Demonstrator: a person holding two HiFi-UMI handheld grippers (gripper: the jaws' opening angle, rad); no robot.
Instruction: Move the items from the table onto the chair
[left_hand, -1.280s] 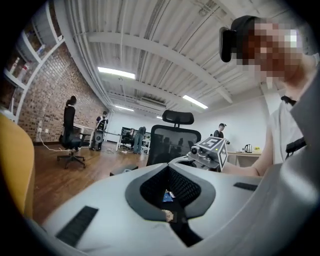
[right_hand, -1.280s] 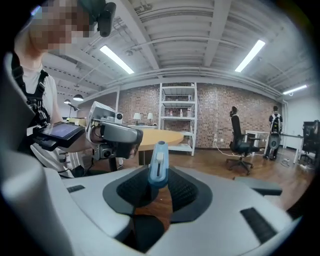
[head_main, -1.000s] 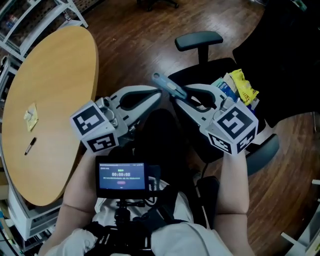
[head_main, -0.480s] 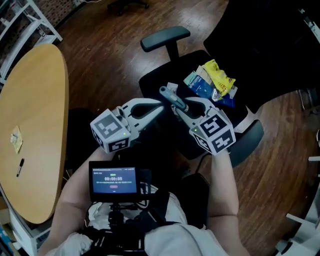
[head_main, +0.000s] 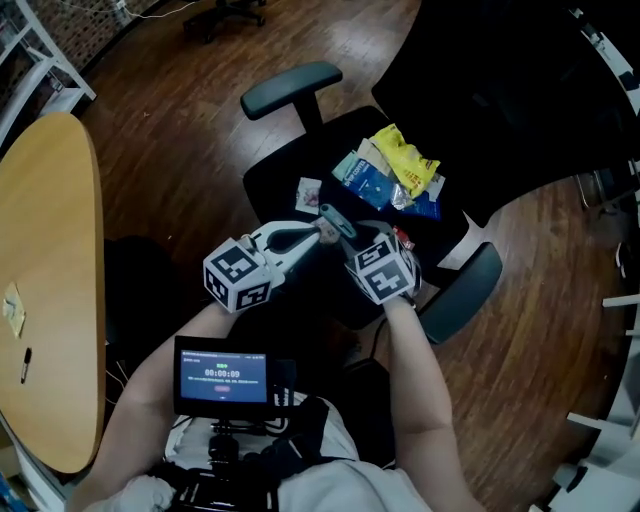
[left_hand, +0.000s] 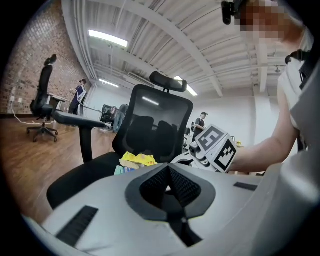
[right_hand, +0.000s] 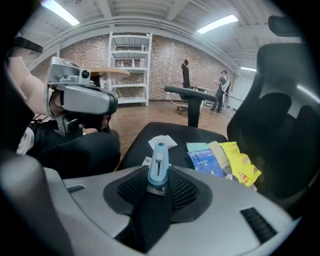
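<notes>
A blue utility knife (head_main: 335, 221) sticks out from my right gripper (head_main: 350, 236), which is shut on it just above the front of the black chair seat (head_main: 285, 170). In the right gripper view the knife (right_hand: 158, 165) stands between the pads, pointing at the seat. My left gripper (head_main: 316, 233) is beside it, shut with nothing in it; its pads (left_hand: 177, 182) meet at the tip. On the seat lie a yellow packet (head_main: 405, 160), blue packets (head_main: 365, 183) and a small white card (head_main: 308, 190). A yellow note (head_main: 12, 308) and a pen (head_main: 25, 365) lie on the table (head_main: 55, 230).
The chair has an armrest at the far side (head_main: 290, 88) and one at the near right (head_main: 462, 290), and its tall backrest (left_hand: 155, 122) stands behind the packets. A monitor (head_main: 227, 376) sits at my chest. Wooden floor surrounds the chair.
Both grippers have come down and forward to the chair seat, the right one tilting downward with the knife. The view has swung from the table to the chair.
</notes>
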